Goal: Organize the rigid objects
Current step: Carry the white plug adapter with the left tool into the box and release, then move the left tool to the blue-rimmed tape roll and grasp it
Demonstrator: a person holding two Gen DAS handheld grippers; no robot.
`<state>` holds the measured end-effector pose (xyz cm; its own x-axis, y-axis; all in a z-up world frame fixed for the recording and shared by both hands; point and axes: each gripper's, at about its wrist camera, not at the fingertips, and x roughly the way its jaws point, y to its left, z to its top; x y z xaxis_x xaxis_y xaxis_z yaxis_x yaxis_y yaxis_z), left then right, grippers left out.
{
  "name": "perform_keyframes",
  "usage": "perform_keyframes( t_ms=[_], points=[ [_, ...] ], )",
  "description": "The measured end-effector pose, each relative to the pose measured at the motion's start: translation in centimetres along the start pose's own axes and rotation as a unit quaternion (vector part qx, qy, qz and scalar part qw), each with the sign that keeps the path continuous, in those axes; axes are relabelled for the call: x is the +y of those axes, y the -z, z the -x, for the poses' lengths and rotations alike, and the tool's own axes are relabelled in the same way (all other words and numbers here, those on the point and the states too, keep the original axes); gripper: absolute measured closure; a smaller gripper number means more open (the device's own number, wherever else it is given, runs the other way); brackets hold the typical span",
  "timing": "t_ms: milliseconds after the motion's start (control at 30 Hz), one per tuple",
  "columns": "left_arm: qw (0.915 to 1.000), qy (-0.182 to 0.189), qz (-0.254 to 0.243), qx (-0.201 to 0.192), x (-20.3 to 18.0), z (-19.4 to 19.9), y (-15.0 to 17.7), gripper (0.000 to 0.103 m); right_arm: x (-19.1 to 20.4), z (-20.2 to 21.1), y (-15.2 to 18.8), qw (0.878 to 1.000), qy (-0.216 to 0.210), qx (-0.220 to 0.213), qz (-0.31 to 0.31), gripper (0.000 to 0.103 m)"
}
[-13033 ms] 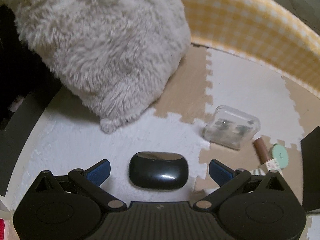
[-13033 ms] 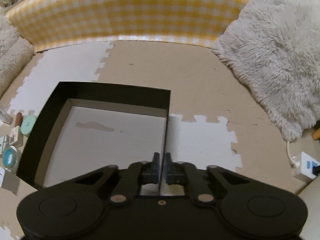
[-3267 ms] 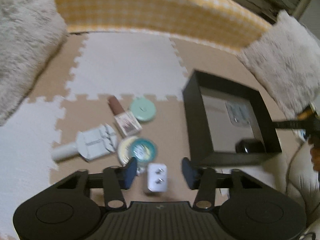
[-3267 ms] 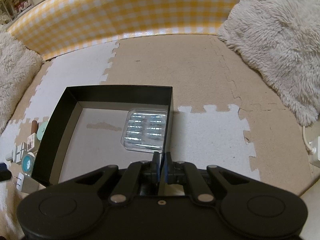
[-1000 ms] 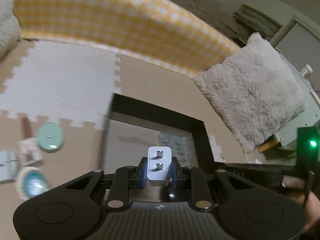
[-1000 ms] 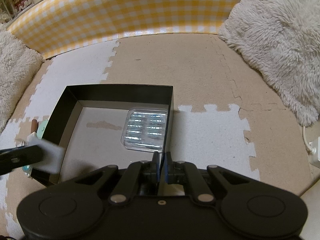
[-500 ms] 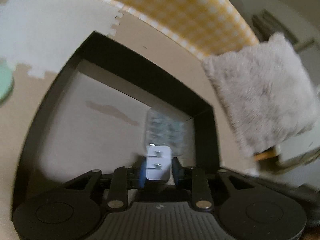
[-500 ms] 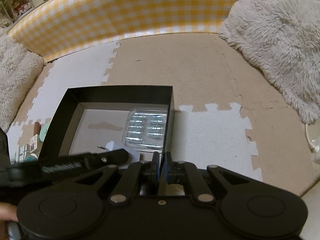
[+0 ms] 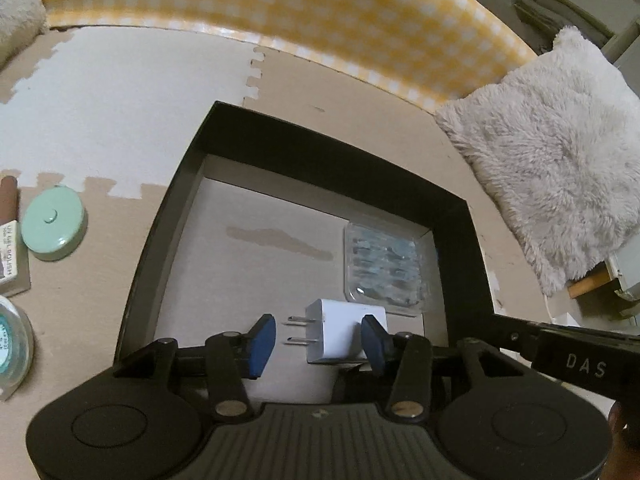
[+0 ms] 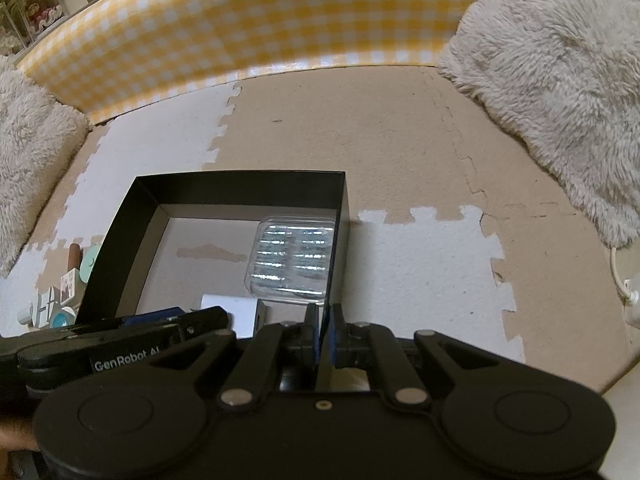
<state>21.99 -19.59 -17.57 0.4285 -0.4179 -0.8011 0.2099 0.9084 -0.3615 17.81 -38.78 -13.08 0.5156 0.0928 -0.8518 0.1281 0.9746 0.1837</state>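
A black open box (image 9: 188, 184) lies on the foam mat floor; it also shows in the right wrist view (image 10: 120, 240). A clear plastic case (image 9: 384, 268) lies in its far right corner, seen too in the right wrist view (image 10: 292, 256). A white plug adapter (image 9: 344, 330) lies on the box floor, prongs pointing left, also visible in the right wrist view (image 10: 232, 312). My left gripper (image 9: 318, 340) is open around it, the adapter resting by the right finger. My right gripper (image 10: 323, 334) is shut on the box's right wall.
Left of the box lie a mint round tin (image 9: 54, 222), a brown-capped bottle (image 9: 8, 236) and a teal-lidded jar (image 9: 10, 344). A fluffy cushion (image 9: 552, 172) sits at the right, another (image 10: 28, 152) at the left. A yellow checked barrier (image 10: 248, 36) runs along the back.
My left gripper has opened and let go of the white adapter, which now lies on its side in the box. The right gripper has kept its hold on the box wall.
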Motion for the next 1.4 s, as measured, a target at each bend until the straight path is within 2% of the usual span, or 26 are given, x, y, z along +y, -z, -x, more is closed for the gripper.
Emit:
perform_keyframes(
  t_ms=[133, 500, 800, 1000, 1167, 1233, 1333, 1400],
  points=[
    [0.9997, 0.024, 0.003, 0.007, 0.1, -0.5, 0.0, 0.071, 0.0, 0.0, 0.0, 1.0, 0.0, 0.0, 0.0, 0.097],
    [0.9963, 0.076, -0.037, 0.017, -2.4, -2.3, -0.3, 0.072, -0.1, -0.1, 0.0, 1.0, -0.002, 0.001, -0.005, 0.098],
    [0.9956, 0.062, -0.069, 0.008, -3.0, -1.1, -0.6, 0.068, -0.3, -0.1, 0.0, 1.0, -0.007, 0.001, -0.013, 0.098],
    [0.9916, 0.059, -0.115, 0.002, -3.5, 1.6, -0.6, 0.058, -0.4, -0.1, 0.0, 1.0, -0.009, 0.001, -0.018, 0.098],
    [0.9856, 0.048, -0.16, -0.023, -4.0, 5.0, -0.7, 0.034, -0.4, -0.1, 0.0, 1.0, -0.008, 0.001, -0.017, 0.098],
    [0.9838, 0.043, -0.171, -0.033, -3.9, 6.3, -0.8, 0.017, -0.4, -0.1, 0.0, 1.0, -0.008, 0.001, -0.015, 0.098],
    [0.9813, 0.04, -0.183, -0.042, -3.6, 8.1, -0.7, 0.005, -0.4, -0.1, 0.0, 1.0, -0.008, 0.001, -0.016, 0.098],
    [0.9804, 0.036, -0.188, -0.047, -3.1, 9.3, -0.8, 0.001, -0.5, -0.1, 0.0, 1.0, -0.008, 0.001, -0.015, 0.098]
  ],
)
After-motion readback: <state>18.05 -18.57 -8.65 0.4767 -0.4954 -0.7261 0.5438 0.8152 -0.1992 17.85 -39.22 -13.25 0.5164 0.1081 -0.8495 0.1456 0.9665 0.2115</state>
